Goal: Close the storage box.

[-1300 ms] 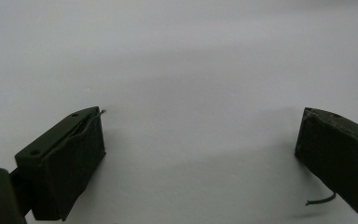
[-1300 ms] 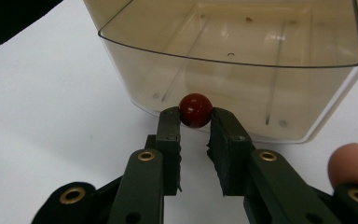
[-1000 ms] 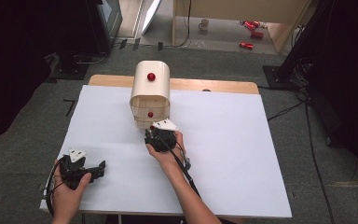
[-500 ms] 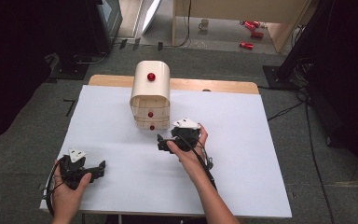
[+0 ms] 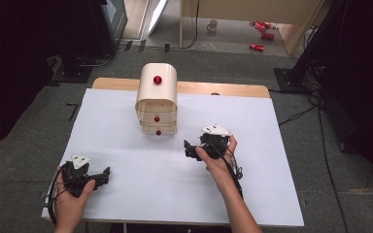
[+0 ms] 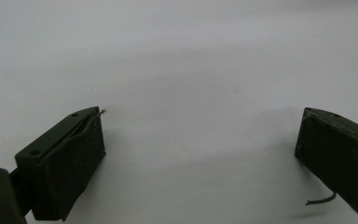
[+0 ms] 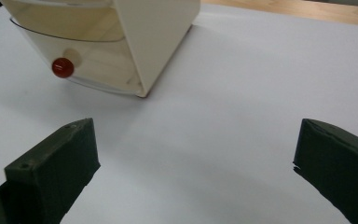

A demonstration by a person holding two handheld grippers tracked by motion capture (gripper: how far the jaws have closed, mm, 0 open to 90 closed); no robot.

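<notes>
A small cream drawer chest (image 5: 157, 103) with a rounded top and glossy red knobs (image 5: 158, 132) stands at the far middle of the matte white table cover (image 5: 272, 145). The right gripper (image 5: 190, 147) sits just beside its front corner, jaws having just opened wide with nothing between them; its own view shows a translucent drawer front (slightly ajar). The left gripper (image 5: 104, 174), well apart near the table's front left, also gapes over bare white.

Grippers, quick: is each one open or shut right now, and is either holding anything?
Left gripper: open, nothing between its jaws, over the white sheet.
Right gripper: open, jaws have just been opening, holding nothing, near the small drawer cabinet.
</notes>
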